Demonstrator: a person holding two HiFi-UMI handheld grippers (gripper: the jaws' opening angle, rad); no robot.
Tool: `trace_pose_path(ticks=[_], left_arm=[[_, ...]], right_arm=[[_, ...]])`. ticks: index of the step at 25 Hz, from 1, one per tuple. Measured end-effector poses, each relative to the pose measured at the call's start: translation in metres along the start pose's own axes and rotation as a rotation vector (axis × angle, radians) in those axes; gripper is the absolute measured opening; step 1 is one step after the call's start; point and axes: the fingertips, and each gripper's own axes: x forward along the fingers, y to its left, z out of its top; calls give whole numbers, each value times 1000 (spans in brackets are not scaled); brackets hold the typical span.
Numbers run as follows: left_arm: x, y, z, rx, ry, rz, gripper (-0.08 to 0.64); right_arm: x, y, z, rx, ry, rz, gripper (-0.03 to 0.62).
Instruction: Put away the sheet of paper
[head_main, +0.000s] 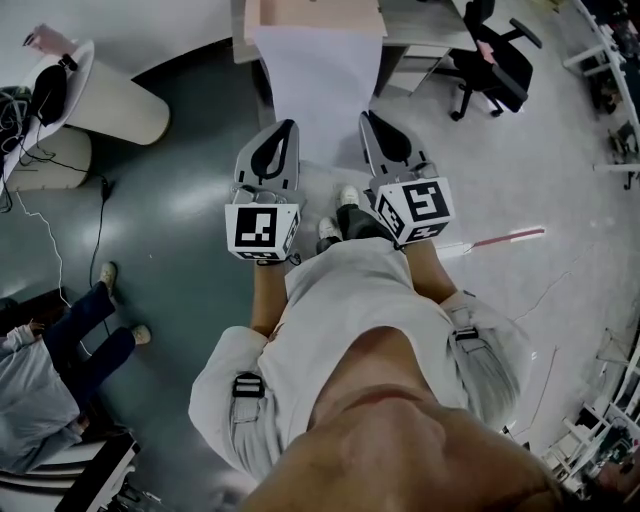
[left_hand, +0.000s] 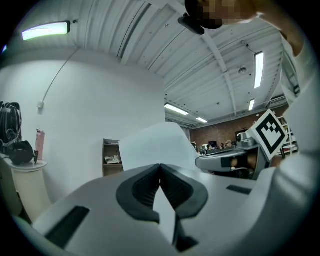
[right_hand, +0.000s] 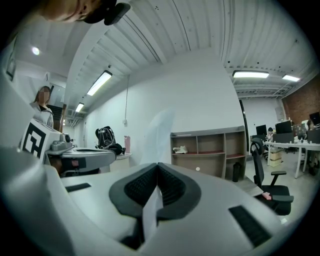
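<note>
A white sheet of paper (head_main: 318, 90) hangs stretched between my two grippers, held out level in front of the person. My left gripper (head_main: 289, 126) is shut on the sheet's left edge, and my right gripper (head_main: 368, 118) is shut on its right edge. In the left gripper view the paper (left_hand: 152, 145) rises out of the closed jaws of the left gripper (left_hand: 160, 169). In the right gripper view the sheet (right_hand: 161, 132) stands edge-on above the right gripper (right_hand: 158, 169). A wooden shelf unit (head_main: 312, 14) stands just beyond the paper.
A black office chair (head_main: 494, 58) stands at the upper right beside a desk. A round white table (head_main: 104, 96) with a backpack is at the upper left. A person sits at the lower left (head_main: 50, 375). A red-and-white stick (head_main: 506, 238) lies on the floor.
</note>
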Motion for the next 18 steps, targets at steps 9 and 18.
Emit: trace_pose_path(ticks=[9,18], left_arm=[[28,25,-4,-8,-1,51,21],[85,41,-3,3,3,91,21]], right_arm=[[39,-18,3,-16,-5,45,20],[84,-57,9,-18,-16,96,20]])
